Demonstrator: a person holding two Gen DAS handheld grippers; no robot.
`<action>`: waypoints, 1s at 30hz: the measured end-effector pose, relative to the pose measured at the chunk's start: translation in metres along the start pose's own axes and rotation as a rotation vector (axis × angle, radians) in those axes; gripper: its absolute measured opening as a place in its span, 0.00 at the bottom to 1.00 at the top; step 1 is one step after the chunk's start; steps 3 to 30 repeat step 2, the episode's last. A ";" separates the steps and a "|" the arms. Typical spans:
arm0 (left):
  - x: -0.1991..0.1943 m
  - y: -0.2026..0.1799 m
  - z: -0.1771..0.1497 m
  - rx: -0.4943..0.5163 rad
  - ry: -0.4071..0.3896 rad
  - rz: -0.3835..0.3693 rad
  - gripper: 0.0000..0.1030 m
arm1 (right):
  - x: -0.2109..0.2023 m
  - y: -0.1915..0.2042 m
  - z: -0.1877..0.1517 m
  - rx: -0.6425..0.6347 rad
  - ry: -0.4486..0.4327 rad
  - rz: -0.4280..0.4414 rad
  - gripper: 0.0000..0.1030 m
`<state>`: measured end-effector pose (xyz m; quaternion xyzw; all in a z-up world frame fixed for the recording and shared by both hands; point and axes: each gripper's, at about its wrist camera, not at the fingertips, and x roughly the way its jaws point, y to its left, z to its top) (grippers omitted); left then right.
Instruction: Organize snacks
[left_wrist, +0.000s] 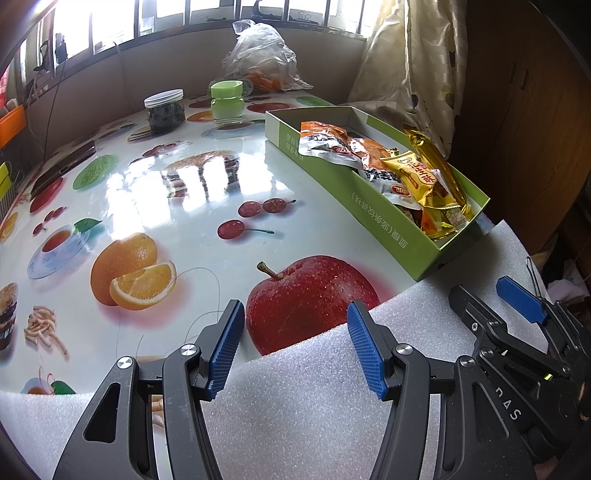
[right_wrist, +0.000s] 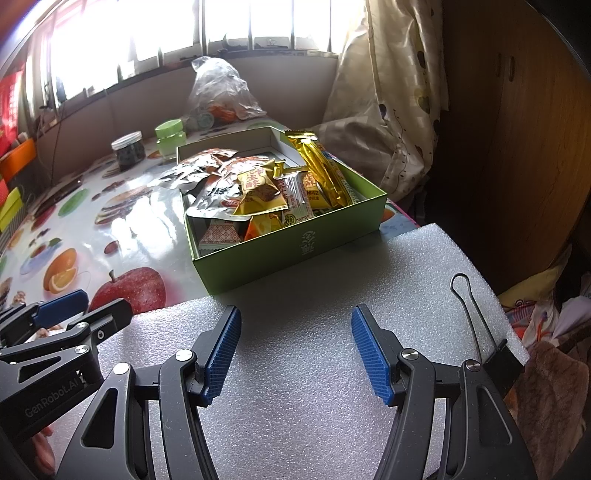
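A green cardboard box (right_wrist: 295, 251) stands on the fruit-print table, filled with snack packets (right_wrist: 258, 192): silver pouches, yellow and orange wrapped sweets and a long gold bar (right_wrist: 325, 173). The box (left_wrist: 369, 206) also shows at the right in the left wrist view. My left gripper (left_wrist: 295, 347) is open and empty, low over the white foam sheet (left_wrist: 314, 387) at the table's front edge. My right gripper (right_wrist: 295, 350) is open and empty over the same foam (right_wrist: 314, 288), just in front of the box. Each gripper shows in the other's view.
A dark-filled jar (left_wrist: 164, 110), a green-lidded jar (left_wrist: 226, 101) and a clear plastic bag (left_wrist: 262, 55) stand at the table's far side below the window. A curtain (right_wrist: 391, 103) and wooden cabinet (right_wrist: 517, 129) are at the right. A binder clip (right_wrist: 491, 347) grips the foam.
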<state>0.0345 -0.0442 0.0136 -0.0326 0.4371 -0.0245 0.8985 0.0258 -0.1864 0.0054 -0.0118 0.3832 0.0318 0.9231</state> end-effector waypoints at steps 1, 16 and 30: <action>0.000 0.000 0.000 0.000 0.001 0.001 0.57 | 0.000 0.000 0.000 0.000 0.000 0.000 0.61; 0.000 0.000 0.000 0.001 0.001 0.001 0.57 | 0.000 0.000 0.000 0.000 0.000 0.000 0.61; 0.000 0.000 0.000 0.001 0.001 0.001 0.57 | 0.000 0.000 0.000 0.000 0.000 0.000 0.61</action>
